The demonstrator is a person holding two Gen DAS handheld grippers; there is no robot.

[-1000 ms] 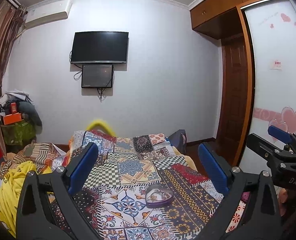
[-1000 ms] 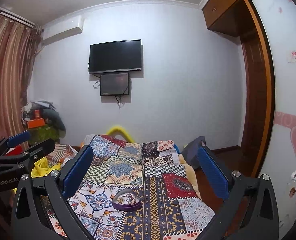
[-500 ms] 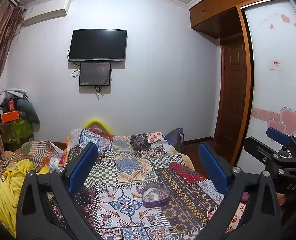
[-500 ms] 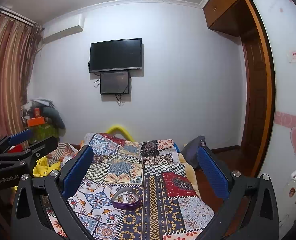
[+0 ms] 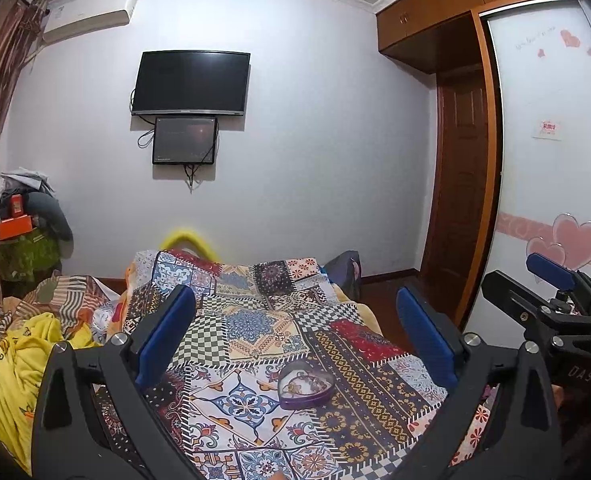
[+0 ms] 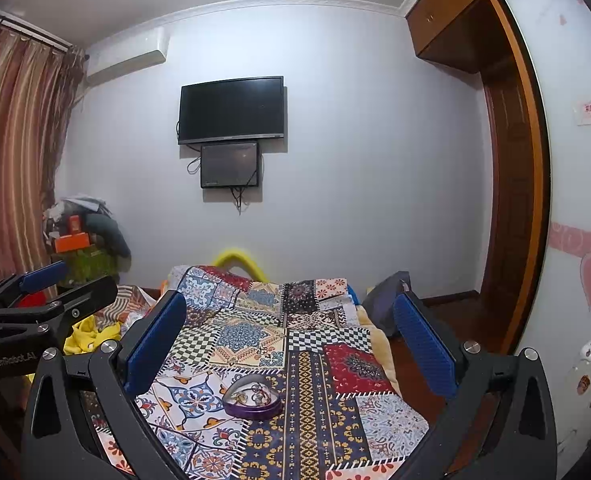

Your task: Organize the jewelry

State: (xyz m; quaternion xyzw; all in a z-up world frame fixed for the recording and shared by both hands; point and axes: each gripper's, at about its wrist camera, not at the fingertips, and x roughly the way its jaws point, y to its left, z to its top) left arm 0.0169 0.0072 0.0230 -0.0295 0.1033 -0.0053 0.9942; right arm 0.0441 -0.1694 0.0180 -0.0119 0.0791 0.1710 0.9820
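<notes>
A purple heart-shaped tin (image 5: 306,387) with tangled jewelry inside sits open on the patchwork bedspread (image 5: 255,332); it also shows in the right wrist view (image 6: 252,397). My left gripper (image 5: 295,340) is open and empty, held above and behind the tin. My right gripper (image 6: 287,340) is open and empty too, also raised above the tin. The right gripper shows at the right edge of the left wrist view (image 5: 551,312). The left gripper shows at the left edge of the right wrist view (image 6: 35,304).
Yellow and striped clothes (image 5: 23,352) lie heaped at the bed's left. A TV (image 5: 191,82) hangs on the far wall. A wardrobe with a sliding door (image 5: 551,152) stands at the right. A grey bag (image 6: 387,300) sits at the bed's far right corner.
Both grippers have drifted slightly; the tin sits a little lower and further left in the left wrist view. Both stay open and empty.
</notes>
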